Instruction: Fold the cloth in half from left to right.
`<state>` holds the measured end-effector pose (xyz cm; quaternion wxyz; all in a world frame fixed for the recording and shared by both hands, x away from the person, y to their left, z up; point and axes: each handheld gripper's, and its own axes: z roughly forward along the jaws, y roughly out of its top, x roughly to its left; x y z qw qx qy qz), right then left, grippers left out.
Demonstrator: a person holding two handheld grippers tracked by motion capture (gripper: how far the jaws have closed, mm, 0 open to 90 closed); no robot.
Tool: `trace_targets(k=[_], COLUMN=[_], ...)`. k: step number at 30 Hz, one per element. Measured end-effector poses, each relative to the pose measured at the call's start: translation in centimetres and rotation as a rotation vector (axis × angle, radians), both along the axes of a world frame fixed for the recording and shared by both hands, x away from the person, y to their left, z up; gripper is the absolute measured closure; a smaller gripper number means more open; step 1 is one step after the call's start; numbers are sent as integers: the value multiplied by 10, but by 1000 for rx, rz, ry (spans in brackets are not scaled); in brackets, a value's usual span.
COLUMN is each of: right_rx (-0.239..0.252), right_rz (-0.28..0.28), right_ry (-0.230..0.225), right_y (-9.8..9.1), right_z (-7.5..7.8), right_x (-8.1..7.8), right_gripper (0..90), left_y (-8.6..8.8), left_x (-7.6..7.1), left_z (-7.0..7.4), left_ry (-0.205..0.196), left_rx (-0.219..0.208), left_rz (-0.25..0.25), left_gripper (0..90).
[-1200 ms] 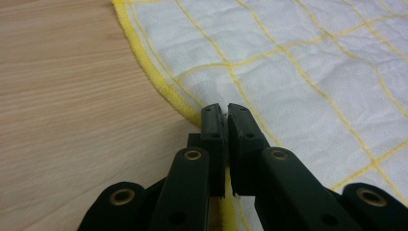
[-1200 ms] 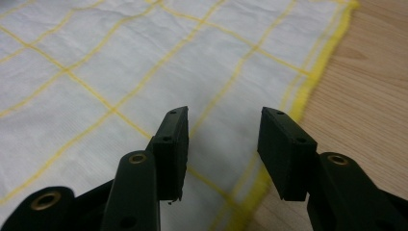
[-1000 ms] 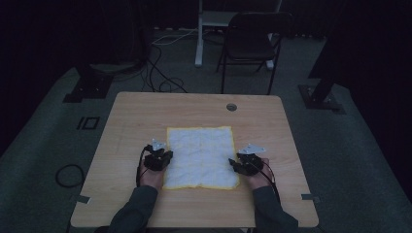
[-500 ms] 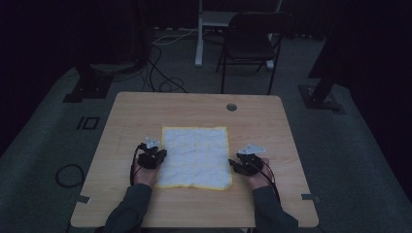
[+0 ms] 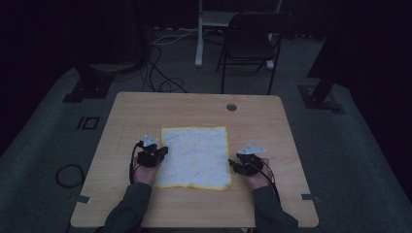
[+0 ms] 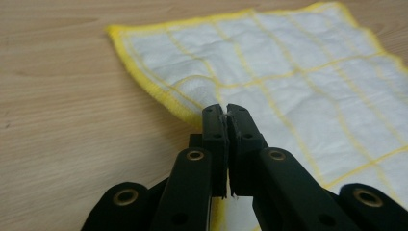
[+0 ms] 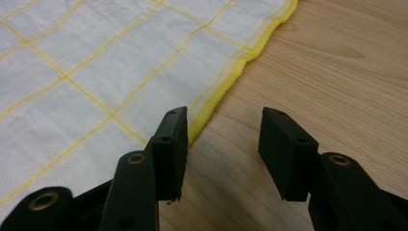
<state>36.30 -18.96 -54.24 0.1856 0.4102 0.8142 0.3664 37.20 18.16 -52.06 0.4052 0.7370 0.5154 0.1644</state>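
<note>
On wooden table (image 5: 145, 111), unlabelled white-yellow cloth (image 5: 197, 155), left tool (image 6: 225, 111) pinching its edge, right tool (image 7: 223, 139) wide.

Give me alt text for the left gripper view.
The left gripper is shut on the yellow-trimmed edge of a white cloth, pinching up a small fold. The cloth lies on a wooden table.

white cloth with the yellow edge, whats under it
The cloth lies spread on the wooden table, which shows bare all round it. The left gripper pinches its edge, puckering it slightly there. Whatever lies beneath the rest is covered.
</note>
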Motion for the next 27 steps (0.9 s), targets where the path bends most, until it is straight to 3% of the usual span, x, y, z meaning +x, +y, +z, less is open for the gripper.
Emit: trace_targets(k=[10,27], right_rx=[-3,-5], right_rz=[-2,2], right_ry=[3,7], right_y=[0,1], right_z=[0,-2], right_x=[0,1], right_gripper=[535,538], left_y=[-9,-29], left_x=[-1,2], left_z=[16,33], left_ry=[-30,-54], left_rx=[-42,-64], left_rz=[-30,-91], left_gripper=[879,880])
